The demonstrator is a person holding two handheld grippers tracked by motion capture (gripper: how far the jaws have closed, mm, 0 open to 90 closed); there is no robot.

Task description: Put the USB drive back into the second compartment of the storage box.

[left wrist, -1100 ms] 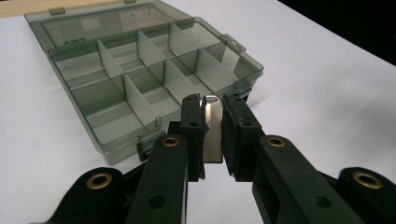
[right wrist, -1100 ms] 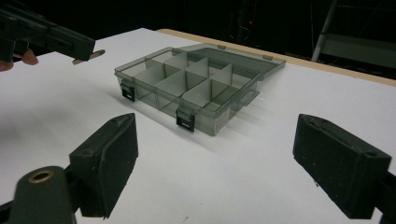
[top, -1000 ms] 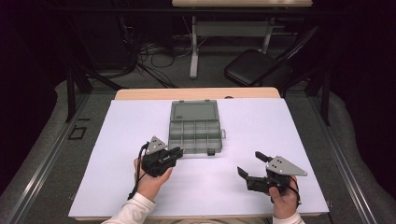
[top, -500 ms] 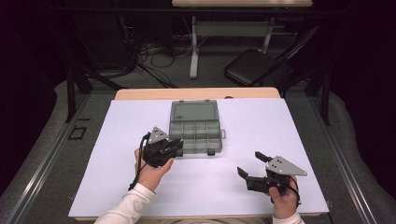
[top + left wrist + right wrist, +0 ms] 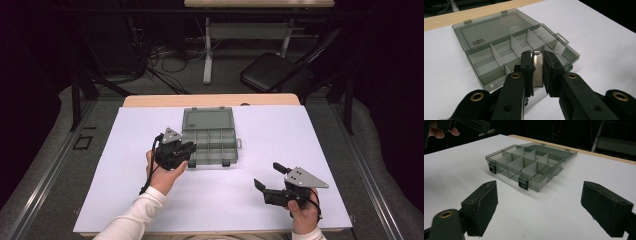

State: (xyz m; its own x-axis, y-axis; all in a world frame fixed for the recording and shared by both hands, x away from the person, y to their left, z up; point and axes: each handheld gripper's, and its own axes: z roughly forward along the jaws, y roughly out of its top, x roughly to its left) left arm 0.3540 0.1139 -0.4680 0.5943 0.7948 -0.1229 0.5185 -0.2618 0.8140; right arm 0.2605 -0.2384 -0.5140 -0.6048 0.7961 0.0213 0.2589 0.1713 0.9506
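**L gripper w/ metal plate at organizer box, front-left corner**

Smoke-grey plastic organizer box (image 5: pixel 210 137) near table centre, lid (image 5: pixel 492 27) swung flat back toward 12 o'clock, two black latches (image 5: pixel 523 184) on front wall facing 6. Compartments in two rows, white dividers; all look empty in both gripper views. White sheet (image 5: pixel 310 145) under everything, wood table edge (image 5: pixel 150 101) beyond at 12.

Left gripper (image 5: pixel 176 151) at box's 9 o'clock side, touching or just over front-left corner in high view; can't tell contact. Jaws clamped on small shiny metal plate (image 5: pixel 537 67), held upright on edge betw. pads, top edge poking above jaw tips. In left gripper view, plate lines up over front-row cells, approx. middle of box.

Right gripper (image 5: pixel 277 186) well apart at 4–5 o'clock from box, resting low near table front edge, jaws spread wide, nothing betw. them. Right gripper view: box straight ahead, hand w/ other gripper at 10–11 o'clock of frame.

Likely step: drop plate into a front cell. To do well:
- Pick one cell, centre plate betw. dividers before lowering; plate looks tall vs. cell depth, so tilt toward flat first.
- Lower till bottom edge is near floor of cell, then release slow, else bounce/skid to next cell.
- Keep jaw tips off divider tops; light box, may slide on sheet.
- Right gripper could steady box at 3 o'clock wall if it shifts.
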